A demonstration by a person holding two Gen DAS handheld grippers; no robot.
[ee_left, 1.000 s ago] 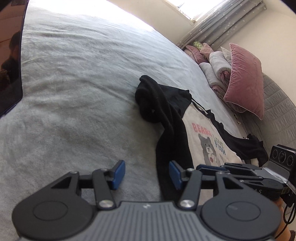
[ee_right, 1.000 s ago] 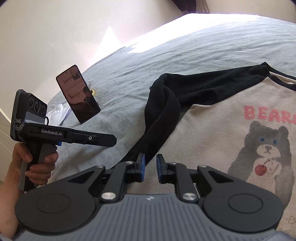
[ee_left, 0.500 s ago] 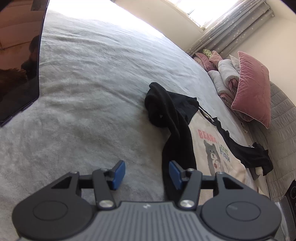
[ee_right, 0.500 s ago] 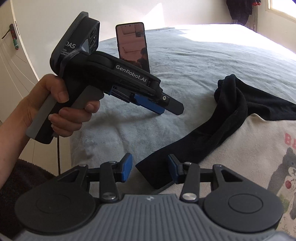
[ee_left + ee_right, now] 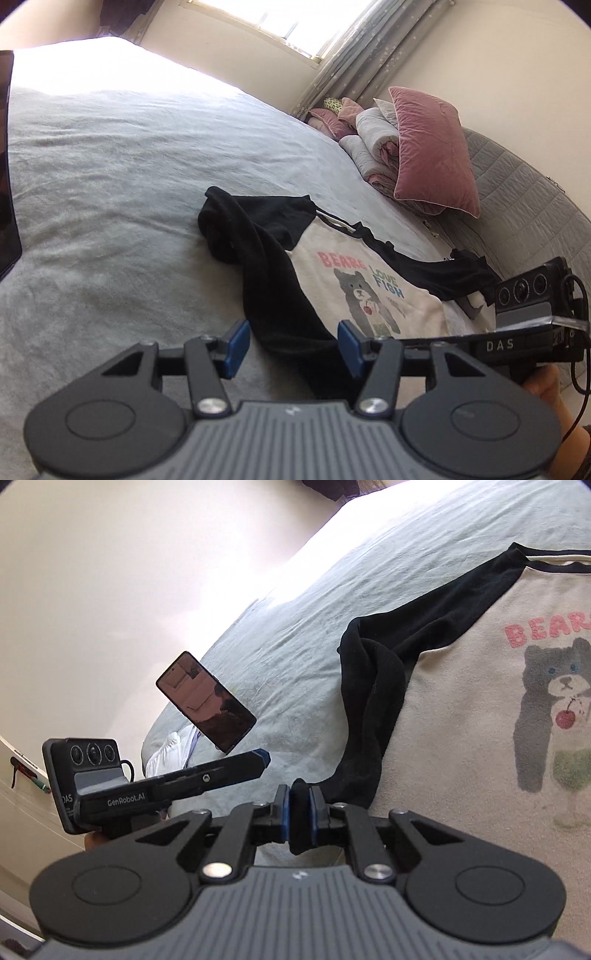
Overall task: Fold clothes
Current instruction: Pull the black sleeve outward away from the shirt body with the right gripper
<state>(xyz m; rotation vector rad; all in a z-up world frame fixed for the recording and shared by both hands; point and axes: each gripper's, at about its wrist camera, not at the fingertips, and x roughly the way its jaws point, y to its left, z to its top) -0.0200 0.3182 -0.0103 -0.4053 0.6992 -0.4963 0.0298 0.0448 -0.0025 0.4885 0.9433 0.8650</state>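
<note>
Closing on the black sleeve cuff (image 5: 300, 814), the right hand-held gripper (image 5: 300, 810) has the fabric bunched between its blue pads. The left hand-held gripper (image 5: 291, 349) hovers about half open, holding nothing, just above that same sleeve. The shirt (image 5: 354, 291), cream with a bear print, lies front-up on the grey bed (image 5: 110, 192). It looks soft, light and limp, so it should drape and drag when lifted; cuffs, hem corners and shoulder seams seem the surest holds.
</note>
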